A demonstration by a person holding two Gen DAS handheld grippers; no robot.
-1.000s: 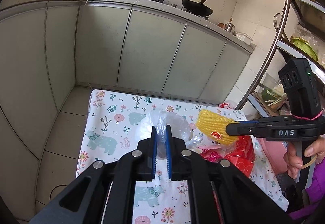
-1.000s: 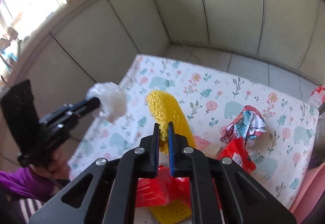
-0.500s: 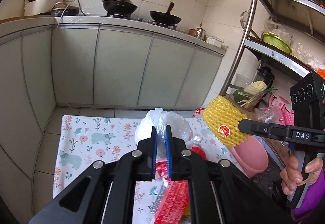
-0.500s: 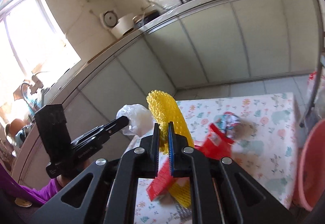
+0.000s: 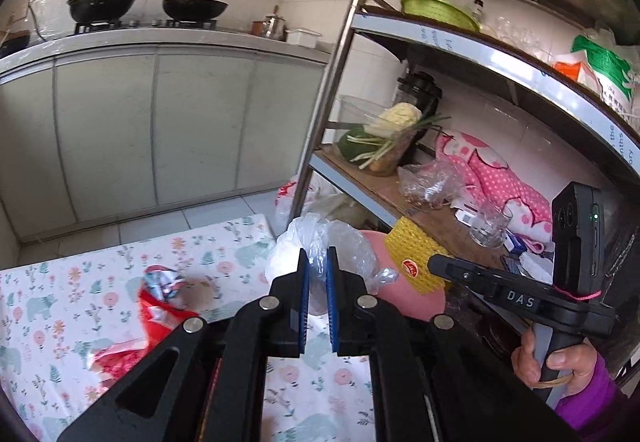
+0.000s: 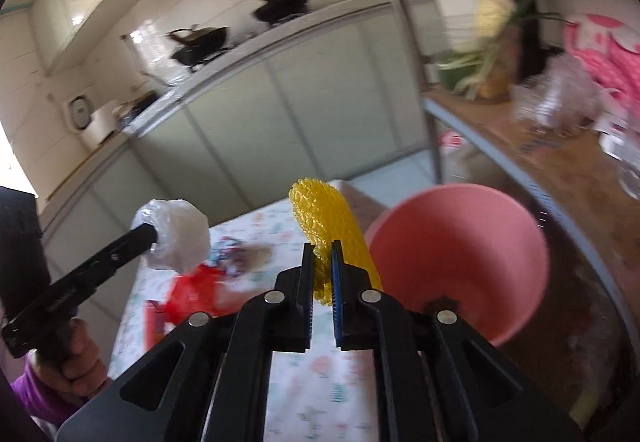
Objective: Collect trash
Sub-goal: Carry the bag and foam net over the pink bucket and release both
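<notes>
My left gripper (image 5: 317, 266) is shut on a crumpled clear plastic bag (image 5: 344, 246), held up in the air; it also shows in the right wrist view (image 6: 176, 234). My right gripper (image 6: 321, 262) is shut on a yellow foam fruit net (image 6: 332, 226), also seen in the left wrist view (image 5: 416, 258). Both are held near a pink plastic bin (image 6: 460, 254) that stands to the right of the table; the net is just left of its rim. Red wrappers (image 5: 156, 314) and a crumpled colourful wrapper (image 5: 162, 278) lie on the floral tablecloth (image 5: 80, 282).
A metal shelf rack (image 5: 440, 53) stands at the right with vegetables (image 5: 384, 137), a glass (image 5: 488, 226) and pink cloth (image 5: 500, 169). Its upright post (image 5: 324, 93) rises by the table's far right corner. Kitchen cabinets (image 5: 160, 121) with woks (image 5: 194, 5) run behind.
Both grippers have swung to the right, away from the table, each still holding its item. The pink bin and the shelf rack have come into view.
</notes>
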